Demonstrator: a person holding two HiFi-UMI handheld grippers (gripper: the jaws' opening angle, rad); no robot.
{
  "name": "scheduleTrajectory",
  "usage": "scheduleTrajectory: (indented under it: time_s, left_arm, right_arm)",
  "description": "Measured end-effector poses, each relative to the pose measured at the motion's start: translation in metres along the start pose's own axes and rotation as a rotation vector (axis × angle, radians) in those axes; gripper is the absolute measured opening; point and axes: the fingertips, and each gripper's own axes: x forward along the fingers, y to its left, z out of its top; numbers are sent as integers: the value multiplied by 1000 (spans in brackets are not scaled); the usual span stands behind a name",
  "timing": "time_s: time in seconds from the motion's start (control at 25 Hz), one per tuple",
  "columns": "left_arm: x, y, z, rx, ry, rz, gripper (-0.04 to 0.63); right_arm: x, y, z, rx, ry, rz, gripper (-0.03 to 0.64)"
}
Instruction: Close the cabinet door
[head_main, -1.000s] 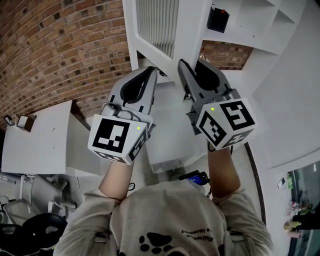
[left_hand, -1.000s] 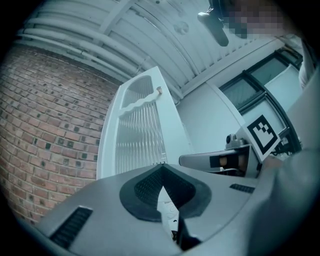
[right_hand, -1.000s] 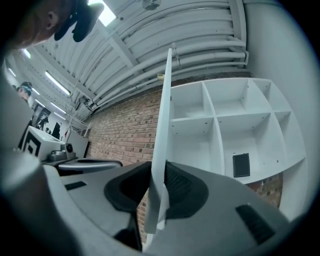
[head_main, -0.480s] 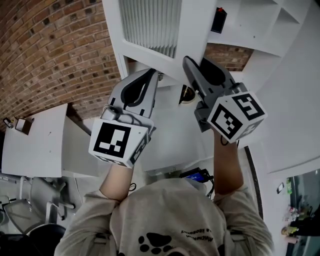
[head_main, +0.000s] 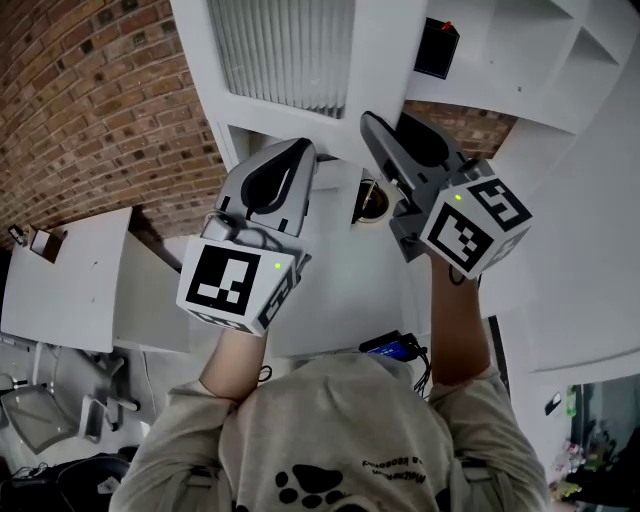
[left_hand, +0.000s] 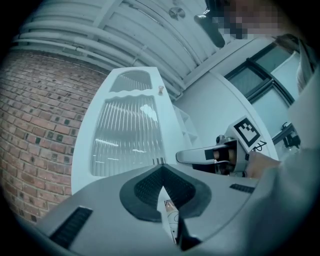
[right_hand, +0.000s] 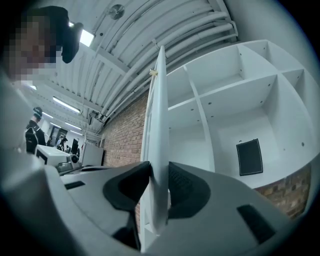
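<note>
Cabinet door (right_hand: 159, 120), seen edge-on in the right gripper view. It is a thin, flat white panel with its long axis upright, running up and away from the jaws. The right hand-held gripper (right_hand: 159, 186) is clenched on this free edge, one dark ribbed pad on each face. The open shelves (right_hand: 235, 95) lie to the right of the edge. They are matt white with square bays, and one bay holds a flat black plate (right_hand: 249, 157). The door stands well swung out from them, so the closing swing probably runs toward that side.

In the head view the door's face carries a ribbed, translucent pane (head_main: 285, 55) set in a smooth white frame. The right hand-held gripper (head_main: 385, 128) meets the frame at its lower corner and is the nearer one to the work.

The left hand-held gripper (head_main: 298, 150) has its jaws pressed together on nothing. It sits just beside the door's outer face, below the pane; whether it touches the frame cannot be settled from these views.

A rough red brick wall (head_main: 90, 100) lies to the left.
</note>
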Motion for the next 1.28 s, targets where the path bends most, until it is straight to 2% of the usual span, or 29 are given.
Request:
scheduleTrajectory:
  time_s: [0.36, 0.72, 1.28]
  left_arm:
    - [33, 1, -12, 7, 5, 109, 8]
    - [53, -4, -24, 1, 14, 181, 8]
    - [78, 7, -32, -8, 37, 161, 8]
  right_arm:
    - [14, -29, -3, 13, 0, 135, 114]
    - [25, -49, -7, 31, 5, 222, 112]
    - [46, -75, -11, 55, 7, 284, 118]
